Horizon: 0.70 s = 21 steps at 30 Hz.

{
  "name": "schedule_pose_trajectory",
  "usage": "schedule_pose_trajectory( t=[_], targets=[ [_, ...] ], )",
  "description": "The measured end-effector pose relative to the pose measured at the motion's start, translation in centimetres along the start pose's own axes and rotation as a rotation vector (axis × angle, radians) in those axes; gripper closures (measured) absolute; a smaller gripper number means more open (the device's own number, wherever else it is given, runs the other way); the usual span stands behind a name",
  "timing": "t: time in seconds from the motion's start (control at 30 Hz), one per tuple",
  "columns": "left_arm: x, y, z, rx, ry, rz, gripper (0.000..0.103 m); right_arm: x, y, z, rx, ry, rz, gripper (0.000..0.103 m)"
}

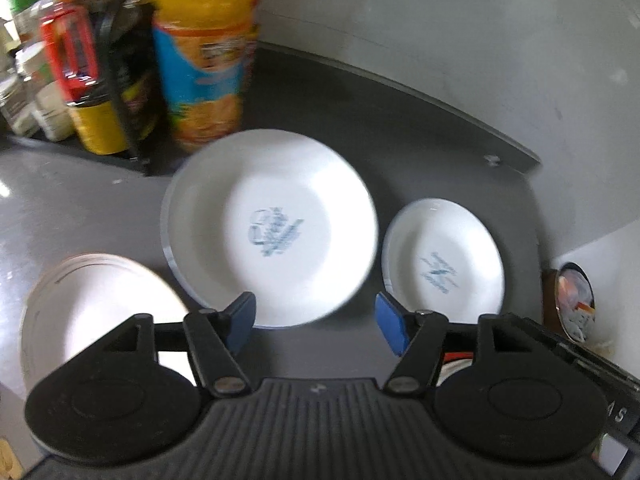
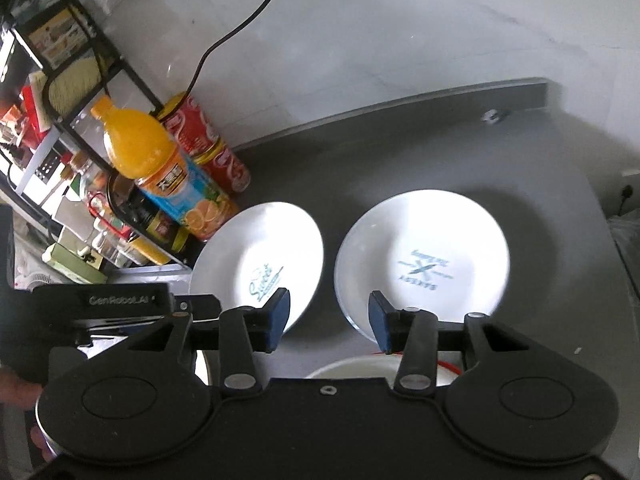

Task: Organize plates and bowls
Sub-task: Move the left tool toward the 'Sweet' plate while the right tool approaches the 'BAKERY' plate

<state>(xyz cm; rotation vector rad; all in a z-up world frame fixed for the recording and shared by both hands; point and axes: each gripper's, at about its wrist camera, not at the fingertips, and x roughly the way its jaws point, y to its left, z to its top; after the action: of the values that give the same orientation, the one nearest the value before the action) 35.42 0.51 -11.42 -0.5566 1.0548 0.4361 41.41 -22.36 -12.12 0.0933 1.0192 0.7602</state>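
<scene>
Just ahead of the spread, empty left gripper [image 1: 315,322] sat a round white plate with blue lettering [image 1: 270,226]; a second white printed plate [image 2: 422,258] lay before the equally splayed right gripper [image 2: 329,320], both on the dark grey countertop [image 2: 400,152] near a tall orange juice bottle [image 2: 160,172].

plates: two white dishes, the left plate [image 2: 260,256] and the right plate [image 2: 424,256], looked like glazed ceramic, glossy, with blue printed marks
counter [image 2: 400,152]: dark grey, smooth, matt
wall [image 2: 400,20]: pale, smooth, faintly shiny
juice bottle [image 2: 160,168]: clear glossy plastic with a printed label
can [image 2: 212,148]: red, shiny, metal-looking
rack [image 2: 100,60]: thin black wire, metal-looking
right gripper [image 2: 329,320]: matt black plastic body, blue pads [image 2: 280,316]
</scene>
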Motion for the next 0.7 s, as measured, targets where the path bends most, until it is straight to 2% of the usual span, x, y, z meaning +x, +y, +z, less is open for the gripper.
schedule_pose_trajectory(
  t=[0.07, 0.23, 0.47, 0.7],
  targets=[
    [-0.2, 1.3, 0.1, -0.014, -0.004, 0.01, 0.028, 0.3, 0.5, 0.1, 0.006, 0.009, 0.011, 0.057],
    [-0.2, 3.9, 0.8, -0.018, -0.023, 0.027, 0.023, 1.3, 2.0, 0.2, 0.011, 0.012, -0.007, 0.051],
    [0.2, 7.4, 2.3, 0.023, -0.016, 0.023, 0.022, 3.3, 3.7, 0.0, 0.067, 0.031, -0.04, 0.037],
    [2.1, 10.9, 4.1, 0.023, 0.004, 0.012, 0.021, 6.0, 4.6, -0.8, 0.16, 0.042, -0.101, 0.037]
  ],
)
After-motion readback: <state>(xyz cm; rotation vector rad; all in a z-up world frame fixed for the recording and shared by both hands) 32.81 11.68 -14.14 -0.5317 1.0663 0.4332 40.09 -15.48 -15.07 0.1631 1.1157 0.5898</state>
